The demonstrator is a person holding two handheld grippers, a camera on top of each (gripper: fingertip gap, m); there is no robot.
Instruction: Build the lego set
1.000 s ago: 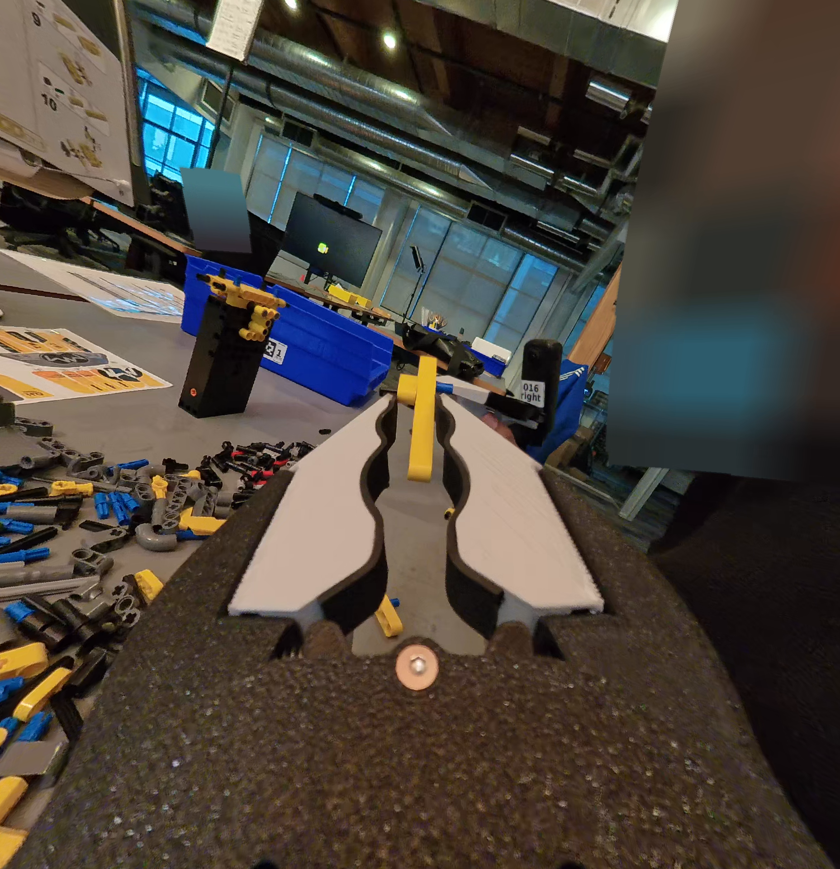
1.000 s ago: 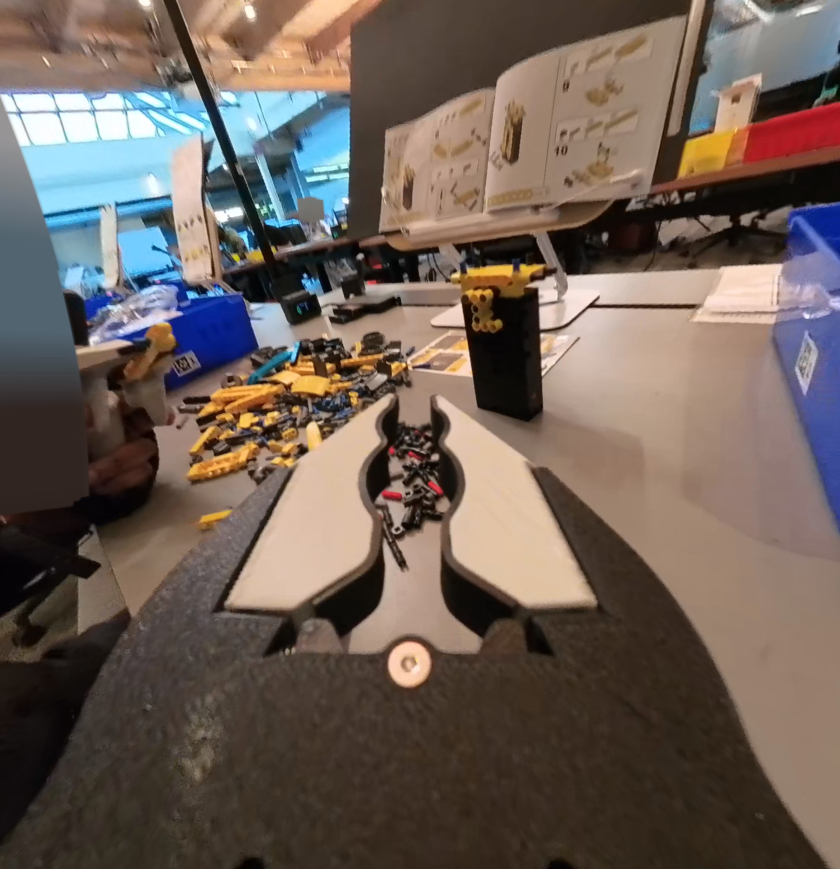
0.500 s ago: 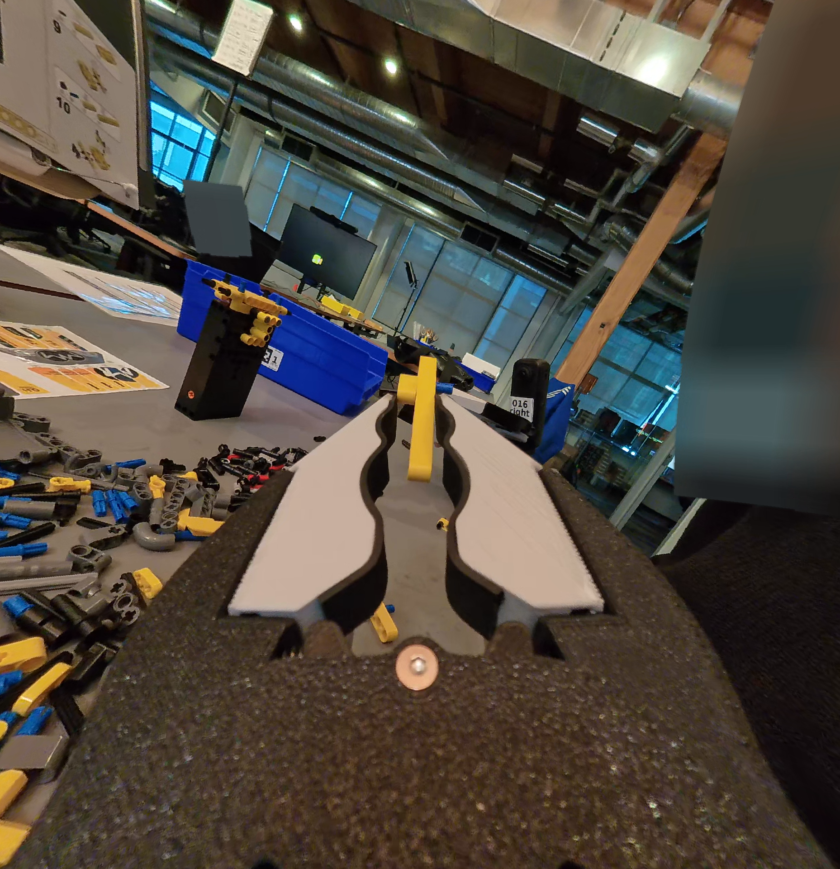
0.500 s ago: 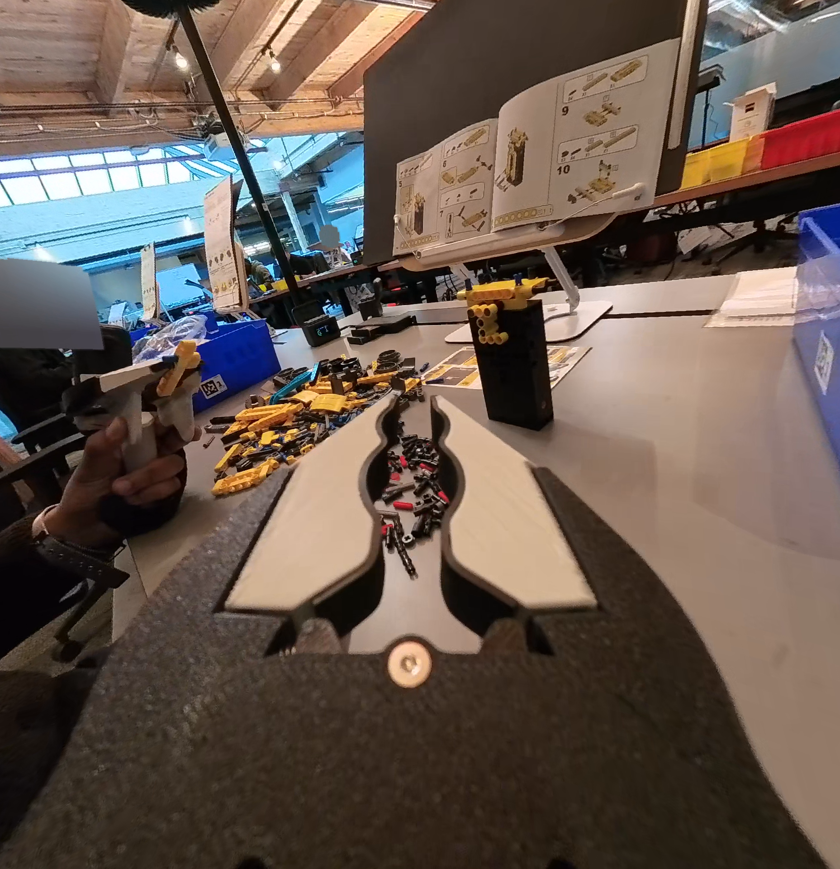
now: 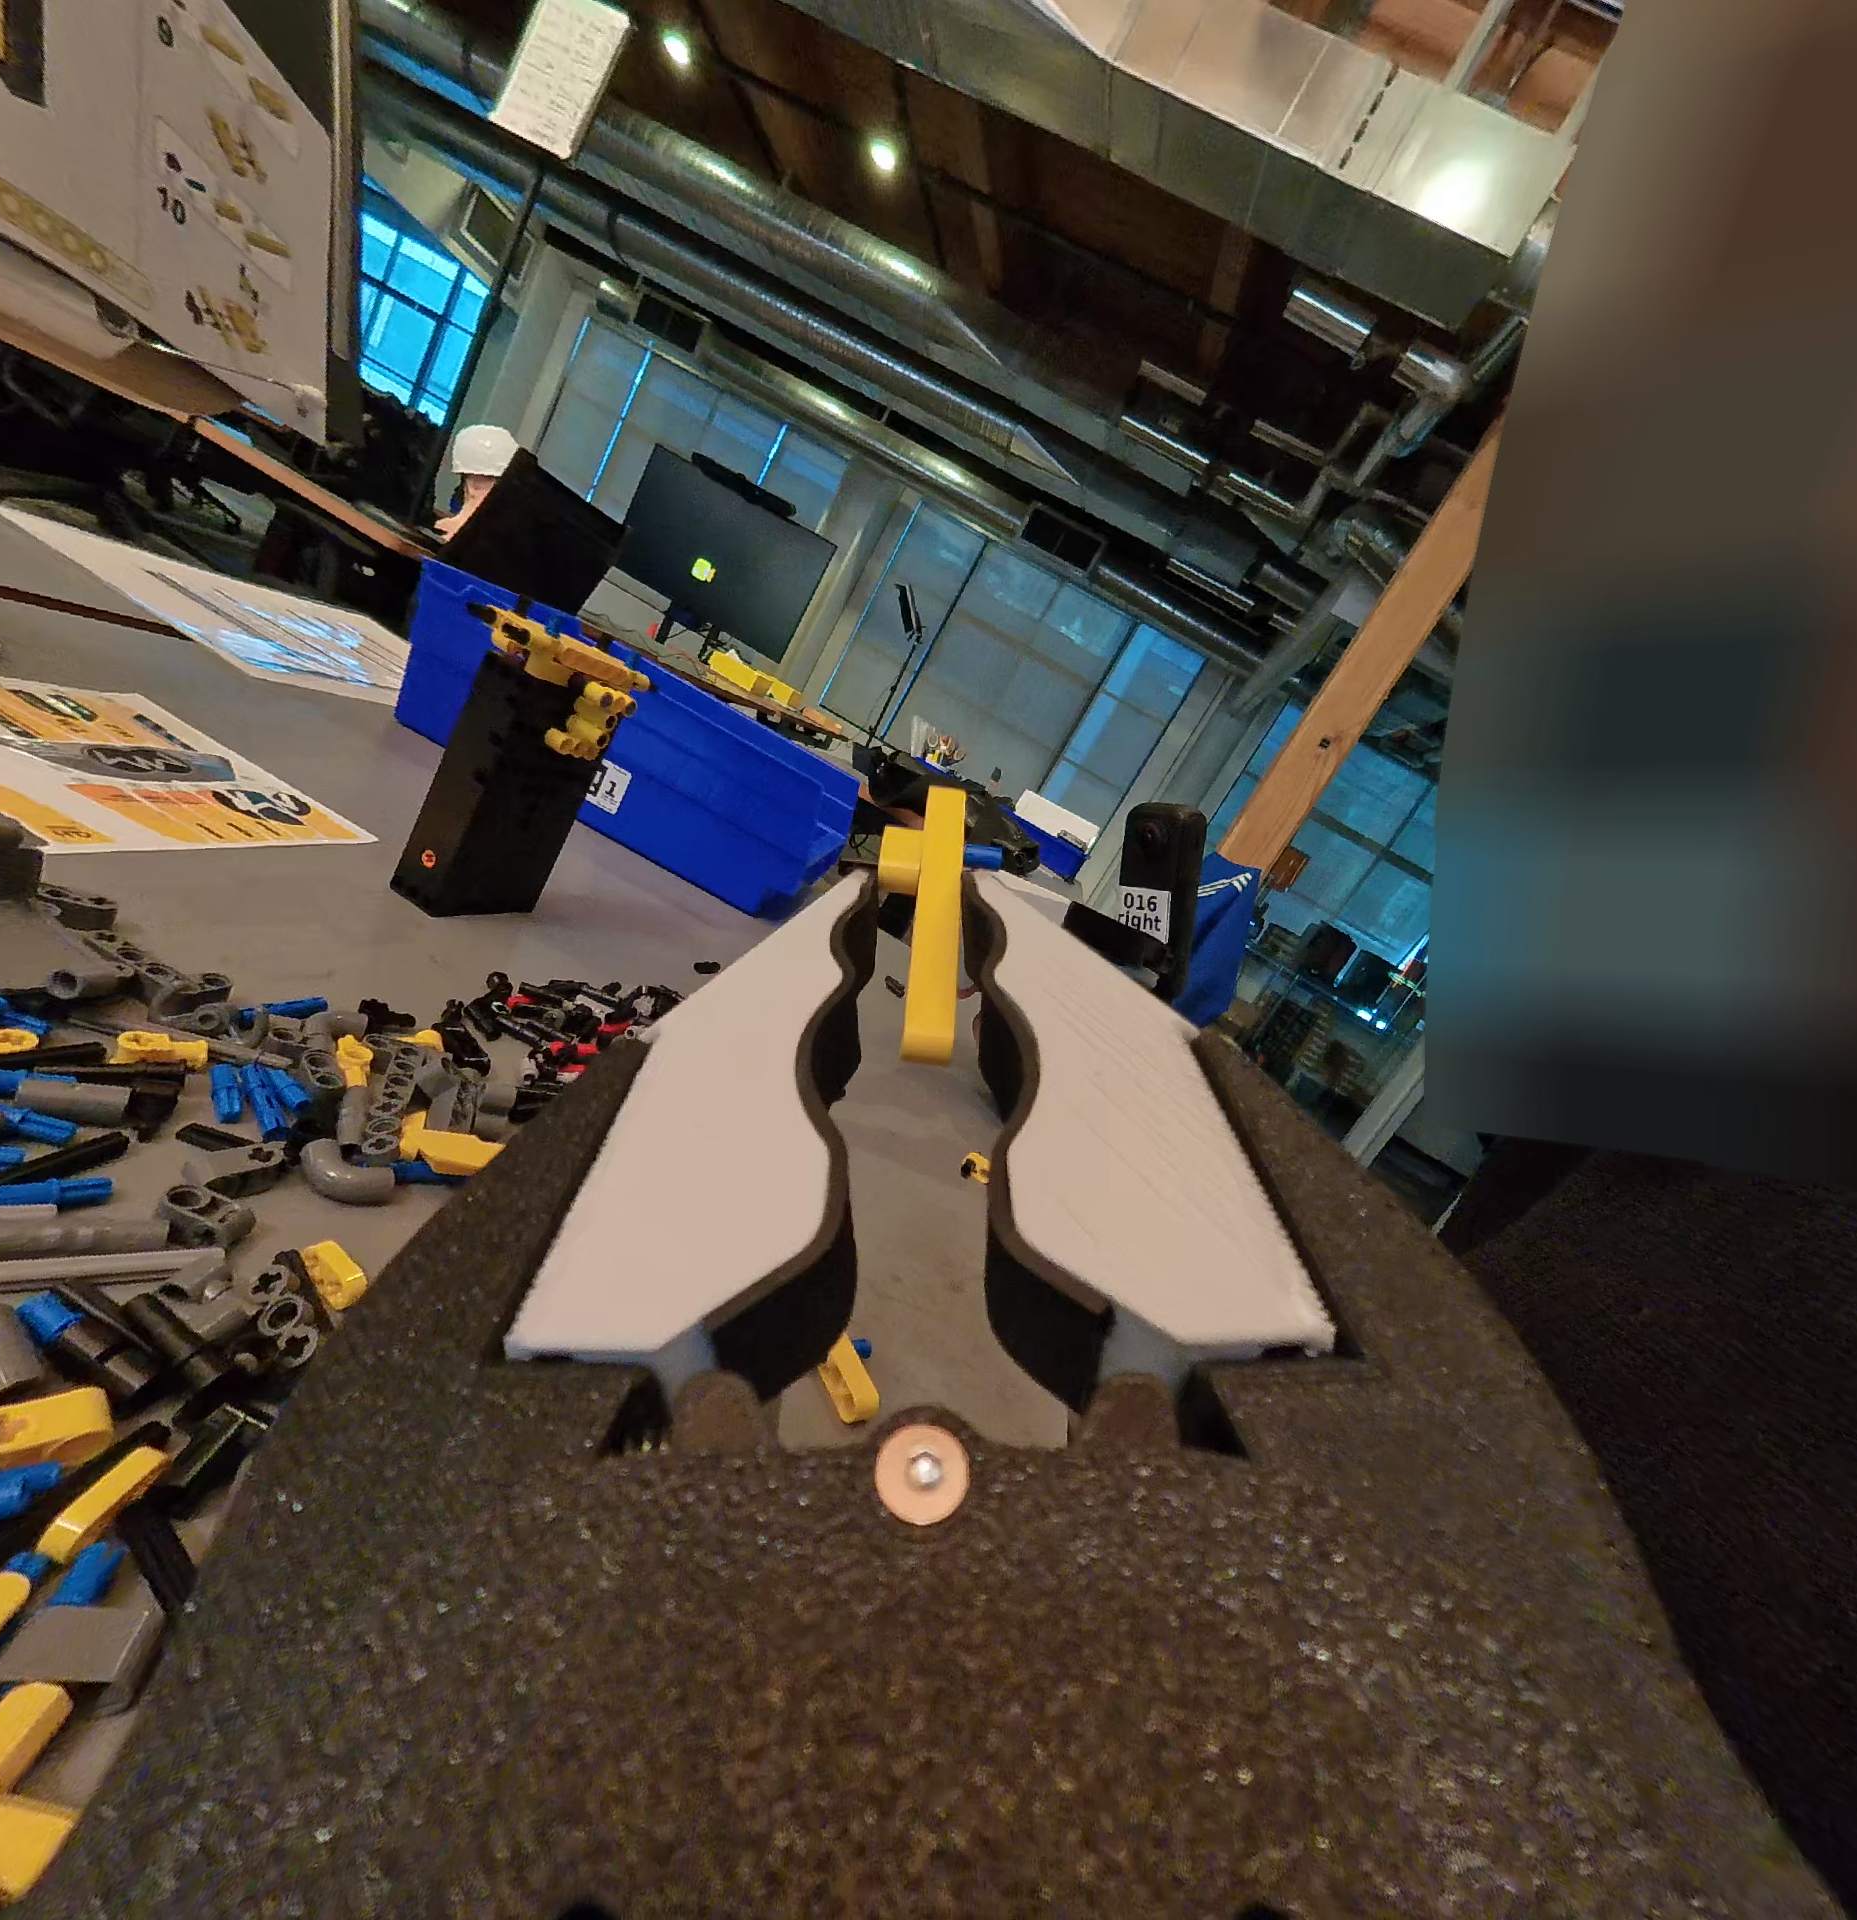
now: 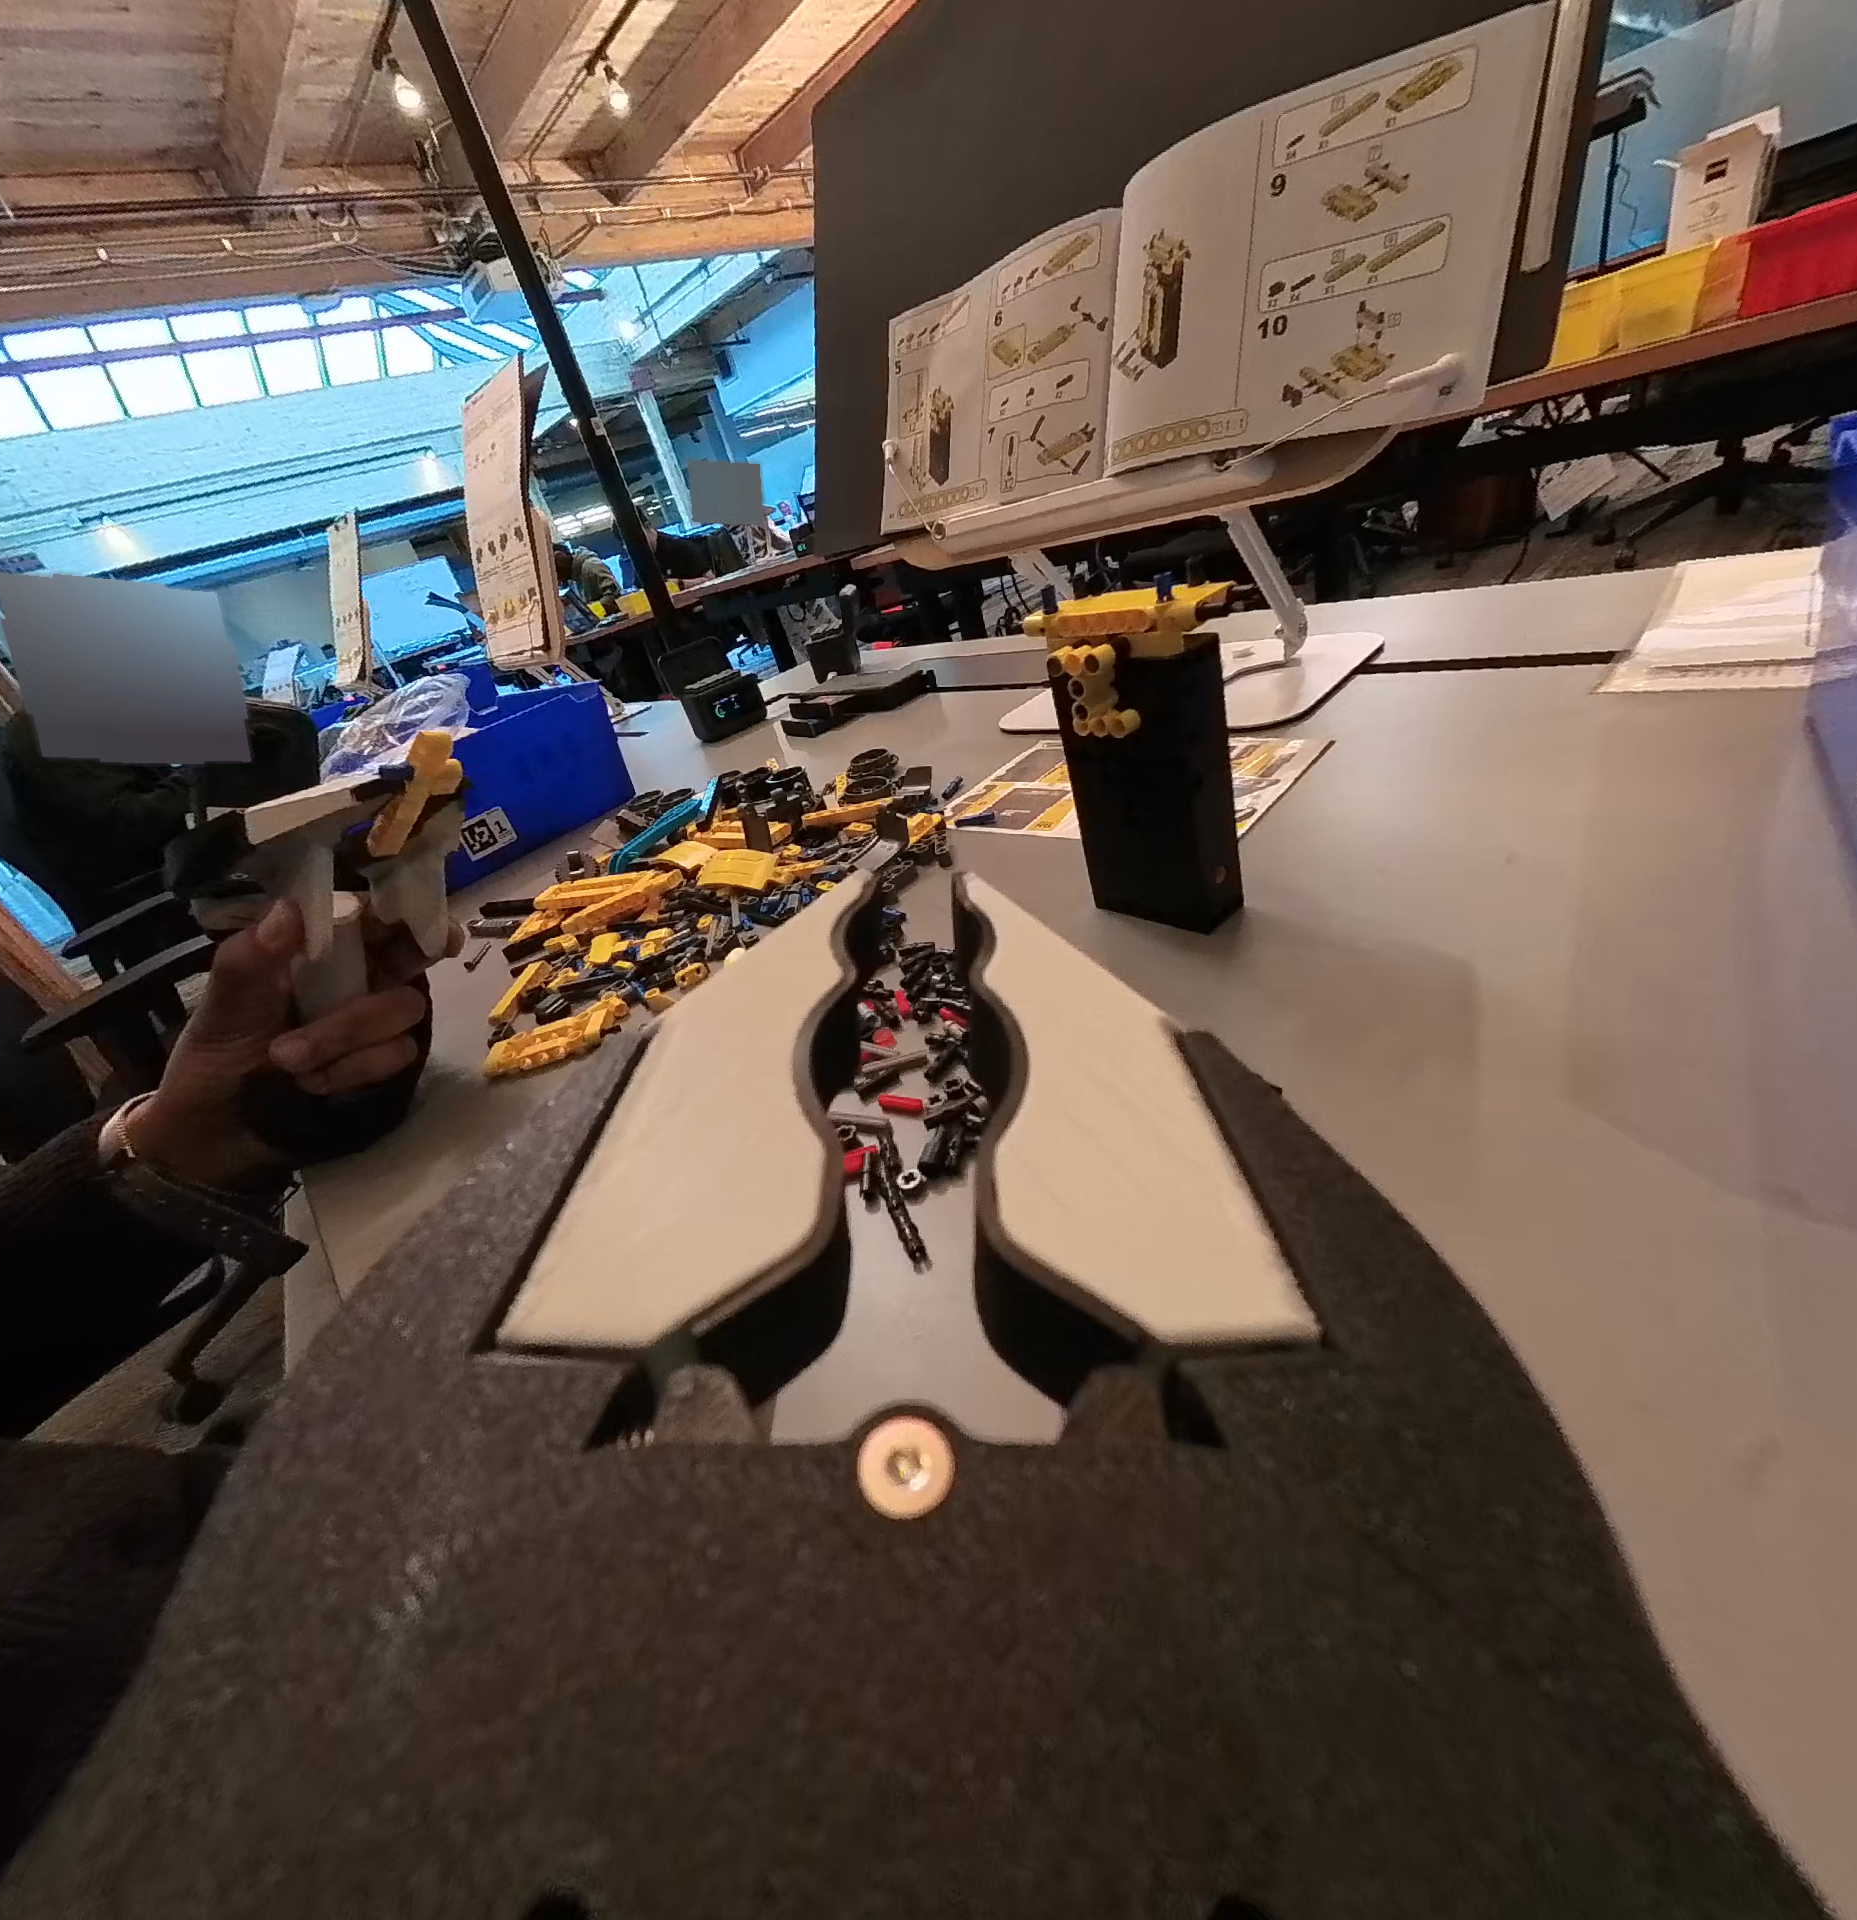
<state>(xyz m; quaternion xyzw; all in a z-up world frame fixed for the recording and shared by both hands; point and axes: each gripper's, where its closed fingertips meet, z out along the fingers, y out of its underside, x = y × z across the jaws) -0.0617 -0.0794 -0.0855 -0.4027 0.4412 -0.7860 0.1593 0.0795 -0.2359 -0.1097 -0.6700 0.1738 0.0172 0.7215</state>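
Observation:
My left gripper [image 5: 919,883] is shut on a yellow beam [image 5: 932,935] with a blue pin through its top, held up above the grey table [image 5: 311,925]. It also shows in the right wrist view [image 6: 384,805], held by a hand, with the yellow beam [image 6: 420,784] at its tip. My right gripper [image 6: 913,883] is empty, its jaws a narrow gap apart, low over a scatter of small black and red pins [image 6: 913,1081]. A black block tower with a yellow top [image 6: 1152,779] stands just to its right, also seen in the left wrist view [image 5: 508,790].
A pile of yellow, blue and grey parts [image 6: 675,904] [image 5: 124,1195] covers the table's left. Blue bins [image 5: 685,779] [image 6: 534,769] stand behind it. An open instruction booklet on a stand [image 6: 1184,343] is at the back. The right gripper's body [image 5: 1152,894] shows beyond my left fingers. Across from one pair of fingers to the other is roughly 20 cm.
The two grippers have drawn apart: the right one pulled back from the yellow beam and now looks over the pins. The left still holds the beam, tilted a little higher.

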